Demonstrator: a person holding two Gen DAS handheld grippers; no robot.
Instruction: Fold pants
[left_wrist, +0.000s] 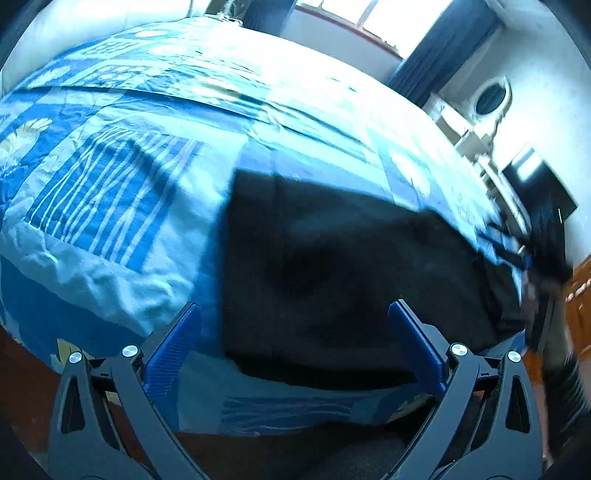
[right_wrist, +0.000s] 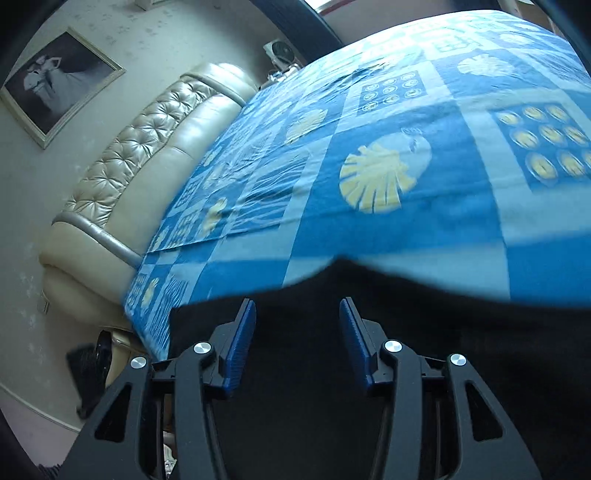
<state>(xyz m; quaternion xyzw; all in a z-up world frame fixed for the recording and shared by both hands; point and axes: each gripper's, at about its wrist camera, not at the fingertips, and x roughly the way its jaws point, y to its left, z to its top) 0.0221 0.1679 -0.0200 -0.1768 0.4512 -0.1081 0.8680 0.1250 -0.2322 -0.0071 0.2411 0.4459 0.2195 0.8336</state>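
Where the bedspread (left_wrist: 110, 192) nears the bed's front edge, black pants (left_wrist: 332, 266) are laid flat on it. Left gripper (left_wrist: 294, 314): spread wide, empty, held above the pants' near edge. Right gripper (right_wrist: 297, 308): parted, empty, poised over the pants (right_wrist: 424, 332). Beyond the bedspread (right_wrist: 461, 184), a tufted headboard (right_wrist: 147, 147) is seen.

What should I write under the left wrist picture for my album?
The open left gripper hovers over black pants spread on a blue patterned bedspread.
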